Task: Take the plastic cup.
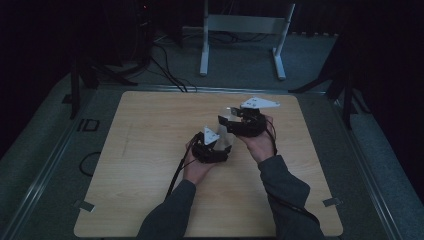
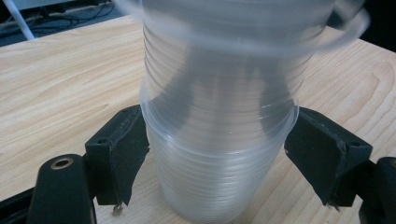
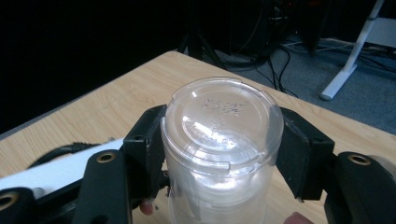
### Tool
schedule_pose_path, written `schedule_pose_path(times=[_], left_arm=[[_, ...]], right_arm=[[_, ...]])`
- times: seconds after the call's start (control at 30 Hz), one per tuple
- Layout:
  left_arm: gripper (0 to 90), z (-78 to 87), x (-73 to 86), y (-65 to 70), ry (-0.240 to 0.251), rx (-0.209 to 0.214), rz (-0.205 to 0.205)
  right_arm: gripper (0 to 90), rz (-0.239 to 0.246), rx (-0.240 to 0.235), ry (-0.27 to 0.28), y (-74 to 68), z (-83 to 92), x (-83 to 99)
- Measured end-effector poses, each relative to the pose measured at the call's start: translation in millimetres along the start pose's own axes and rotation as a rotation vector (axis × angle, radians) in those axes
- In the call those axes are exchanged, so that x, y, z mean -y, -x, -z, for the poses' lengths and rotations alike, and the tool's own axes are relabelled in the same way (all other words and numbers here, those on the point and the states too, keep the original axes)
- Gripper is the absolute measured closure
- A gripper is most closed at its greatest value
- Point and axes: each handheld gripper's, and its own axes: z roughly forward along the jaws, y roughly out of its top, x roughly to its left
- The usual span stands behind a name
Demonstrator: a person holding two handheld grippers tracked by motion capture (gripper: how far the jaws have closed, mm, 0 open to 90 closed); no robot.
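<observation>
Dim light swallows most of the room; beyond the pale wooden worktop [image 1: 150, 150] I make out grey carpet, loose cables and a white metal frame [image 1: 245, 30], and the rest goes black. From above, the stack of clear plastic cups [image 1: 226, 131] is hard to read, a pale glint between the two grippers above the middle of the worktop, with its outline lost against the dark bodies and hands.

On the left, the left gripper [image 1: 212, 149] takes the stack at one end. Its own view shows the ribbed walls of nested cups [image 2: 219, 154] with a black finger [image 2: 123, 154] set against each side, clamped on them. The far part of the stack is smeared with blur and runs off the top edge, so the rim there is uncertain.

On the right, the right gripper [image 1: 239, 122] sits farther up the worktop. Its view shows what the others miss: a flat round cup base with faint embossed lettering [image 3: 222, 123] faces the camera, and the fingers [image 3: 149, 149] are closed on the sides just below it. The lower walls are cut off.

The stack's long axis runs slantwise between the grippers, from lower left to upper right in the high view.
</observation>
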Motion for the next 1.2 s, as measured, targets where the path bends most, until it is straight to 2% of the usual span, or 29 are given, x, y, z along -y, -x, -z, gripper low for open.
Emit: schedule_pose_path(times=[0.23, 0.37, 0.47, 0.6, 0.83, 1.03, 1.07, 1.2], left_arm=[[19.9, 0.4, 0.1, 0.9, 0.002, -0.005, -0.008], [17.3, 2.2, -1.2, 0.6, 0.015, -0.007, 0.007], [16.9, 2.7, -1.5, 0.7, 0.016, -0.008, 0.009], [16.3, 6.4, -1.1, 1.2, 0.020, -0.009, 0.010], [17.3, 13.9, 0.9, 1.0, 0.035, -0.012, 0.013], [19.0, 24.1, 1.9, 0.9, 0.051, -0.008, 0.017], [19.7, 28.9, 2.5, 1.4, 0.058, -0.009, 0.017], [20.6, 36.2, 4.1, 1.9, 0.070, 0.001, 0.019]], right_arm=[[39.0, -0.002, -0.002, 0.024, -1.6, 9.9, -10.1], [39.0, 0.007, -0.001, 0.049, -2.9, 19.2, -17.7], [39.0, 0.009, -0.001, 0.053, -3.1, 21.2, -19.4], [39.0, 0.002, -0.014, 0.082, -1.8, 32.7, -25.8], [39.4, -0.009, -0.016, 0.097, 0.8, 44.3, -25.3], [39.5, -0.019, 0.001, 0.118, 6.3, 61.2, -22.3], [39.5, -0.022, 0.012, 0.119, 9.3, 67.6, -19.8], [39.7, -0.038, 0.029, 0.117, 16.1, 75.2, -11.7]])
